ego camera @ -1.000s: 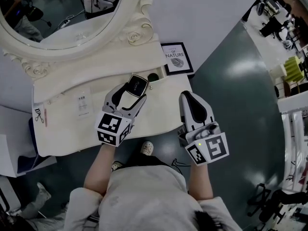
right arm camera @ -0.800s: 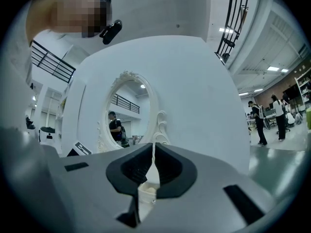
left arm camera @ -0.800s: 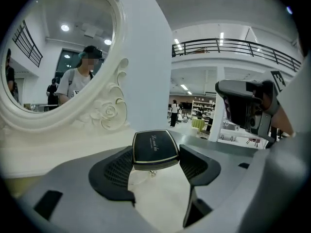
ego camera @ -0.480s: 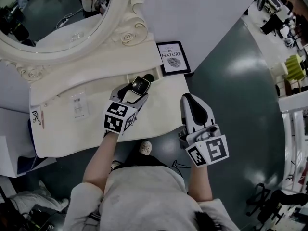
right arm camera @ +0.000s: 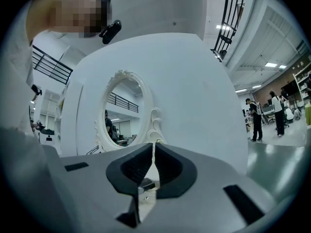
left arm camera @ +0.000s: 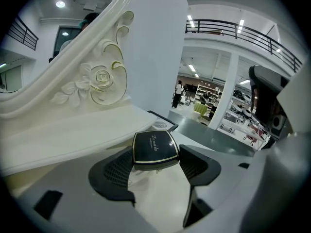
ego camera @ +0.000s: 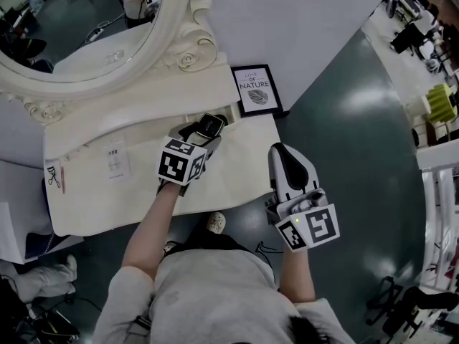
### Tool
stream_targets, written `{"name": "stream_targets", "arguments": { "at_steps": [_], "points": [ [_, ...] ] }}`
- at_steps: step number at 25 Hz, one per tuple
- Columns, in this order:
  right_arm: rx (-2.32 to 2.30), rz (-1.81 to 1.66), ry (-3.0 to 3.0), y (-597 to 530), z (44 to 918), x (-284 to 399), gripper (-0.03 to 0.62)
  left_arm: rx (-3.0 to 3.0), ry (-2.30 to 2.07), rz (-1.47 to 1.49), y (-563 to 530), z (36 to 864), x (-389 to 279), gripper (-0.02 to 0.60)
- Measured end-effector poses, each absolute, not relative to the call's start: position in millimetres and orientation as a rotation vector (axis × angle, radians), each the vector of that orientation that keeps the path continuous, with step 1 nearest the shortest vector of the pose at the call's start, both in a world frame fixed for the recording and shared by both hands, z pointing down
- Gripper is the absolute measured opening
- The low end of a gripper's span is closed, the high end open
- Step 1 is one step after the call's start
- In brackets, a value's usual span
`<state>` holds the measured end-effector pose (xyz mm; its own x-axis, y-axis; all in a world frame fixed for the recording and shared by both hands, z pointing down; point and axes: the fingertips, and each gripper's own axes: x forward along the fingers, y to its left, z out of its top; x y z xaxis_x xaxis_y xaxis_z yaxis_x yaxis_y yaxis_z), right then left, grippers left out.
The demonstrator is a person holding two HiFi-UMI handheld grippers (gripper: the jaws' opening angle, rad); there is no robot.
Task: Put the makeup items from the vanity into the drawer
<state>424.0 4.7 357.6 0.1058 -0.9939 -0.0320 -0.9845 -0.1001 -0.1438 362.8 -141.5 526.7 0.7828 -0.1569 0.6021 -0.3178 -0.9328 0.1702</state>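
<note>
A black compact (ego camera: 210, 125) with a gold rim is held flat in my left gripper (ego camera: 206, 132), which is shut on it. In the left gripper view the compact (left arm camera: 155, 147) sits between the two dark pads (left arm camera: 112, 171), low over the white vanity top (ego camera: 107, 199). It hovers at a narrow recess (ego camera: 231, 113) near the back of the top, where a dark round item (ego camera: 224, 115) lies. My right gripper (ego camera: 281, 150) is shut with nothing in it, held off the vanity's front right corner; its jaws (right arm camera: 153, 161) meet tip to tip.
A framed "Love of Nature" print (ego camera: 256, 90) leans at the back right. The ornate oval mirror (ego camera: 86, 20) rises behind the top. A white card (ego camera: 115, 162) and a small scissor-like tool (ego camera: 52, 175) lie at the left. Green floor lies to the right.
My left gripper has carried the compact farther toward the back of the vanity, up to the recess. The right gripper has stayed nearly where it was.
</note>
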Motion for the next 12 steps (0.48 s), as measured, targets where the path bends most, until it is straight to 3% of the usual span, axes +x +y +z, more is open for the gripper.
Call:
{"name": "stream_targets", "arguments": {
  "at_steps": [12],
  "points": [
    [-2.245, -0.118, 2.004, 6, 361, 433, 0.029, 2.595, -0.317, 0.939, -142, 534, 382, 0.318]
  ]
}}
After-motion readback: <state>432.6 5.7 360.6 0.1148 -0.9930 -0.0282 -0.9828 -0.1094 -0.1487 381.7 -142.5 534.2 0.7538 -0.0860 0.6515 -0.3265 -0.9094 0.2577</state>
